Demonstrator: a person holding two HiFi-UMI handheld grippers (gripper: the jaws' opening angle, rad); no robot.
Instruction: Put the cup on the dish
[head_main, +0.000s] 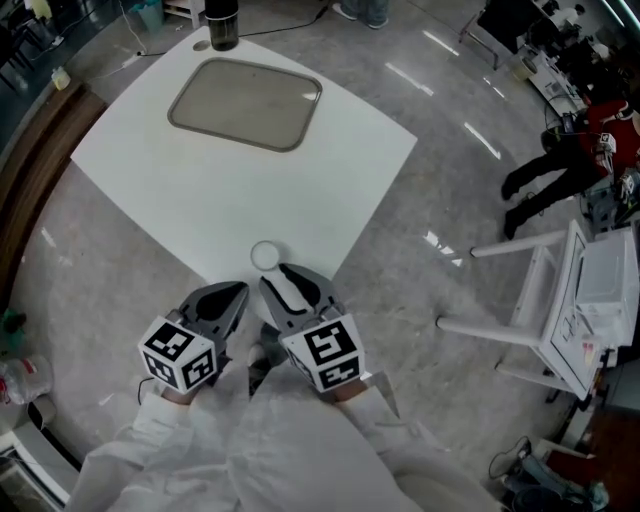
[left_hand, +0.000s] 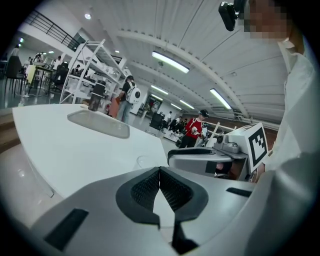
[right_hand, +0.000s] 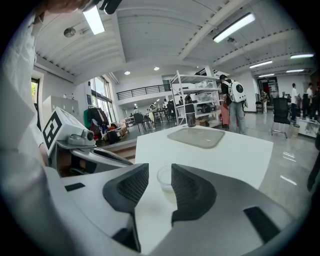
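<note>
Right gripper view, centre: spots clear cup (right_hand: 166, 181) upright on white table (right_hand: 240, 150) just beyond spread jaws of right gripper (right_hand: 160, 174), with left gripper (left_hand: 159, 171) pressed together; looks light, thin-walled, slippery, so wants gentle pinch across rim.

Your white table (head_main: 330, 170) sits cornerwise on a glossy grey floor (head_main: 430, 60). A dark cylinder (head_main: 222, 25) (mug or canister, can't tell) stands upright on the table's far corner. Off to your right there's a white metal frame (head_main: 545, 300) on the floor, and past it a person in a red top (head_main: 600, 125). White shelving (right_hand: 200, 92) stands beyond the table.
</note>
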